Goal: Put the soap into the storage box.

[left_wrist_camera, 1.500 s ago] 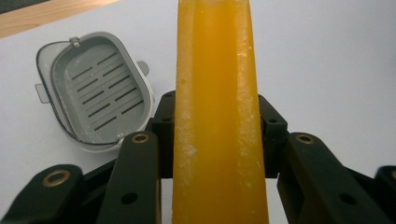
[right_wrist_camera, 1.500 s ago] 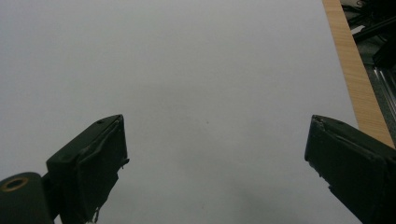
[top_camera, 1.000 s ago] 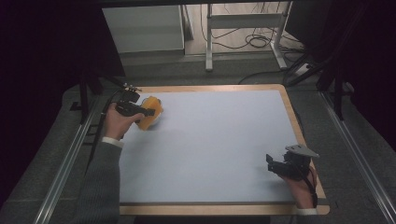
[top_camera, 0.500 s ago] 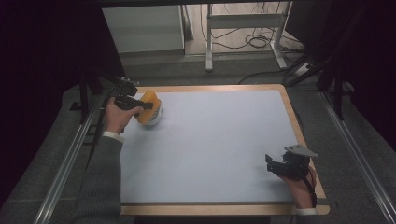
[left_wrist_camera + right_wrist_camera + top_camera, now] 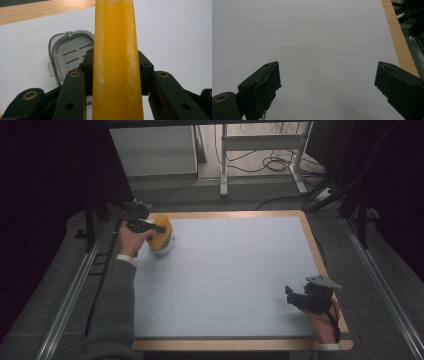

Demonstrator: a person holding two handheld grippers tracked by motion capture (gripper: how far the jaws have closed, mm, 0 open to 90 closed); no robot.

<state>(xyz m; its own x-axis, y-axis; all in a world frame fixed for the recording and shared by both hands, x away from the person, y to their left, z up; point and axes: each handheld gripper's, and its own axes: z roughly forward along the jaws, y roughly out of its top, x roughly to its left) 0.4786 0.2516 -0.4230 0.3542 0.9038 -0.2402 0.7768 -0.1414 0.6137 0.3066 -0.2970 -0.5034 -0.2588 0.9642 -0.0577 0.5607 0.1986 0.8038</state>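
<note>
Left tongs (image 5: pixel 117 75) are clamped on an orange slab (image 5: pixel 116 62), gripping its flat faces so its long axis runs straight out ahead of them. Just beyond and slightly to one side in the left gripper view lies a small grey dish (image 5: pixel 70 53) with slots in its floor, at the far left corner of the table (image 5: pixel 225 285). Right tongs (image 5: pixel 292 296) stand wide with nothing between them, well apart near the table's right edge, so I'd say the left hand alone is placed to lower the slab into that dish.

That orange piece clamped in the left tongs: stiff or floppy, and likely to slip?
The orange piece probably is stiff: it stands straight between the left tongs without sagging. Its smooth, tapering sides may let it slide. Held aloft over the grey tray, it seems light.
</note>
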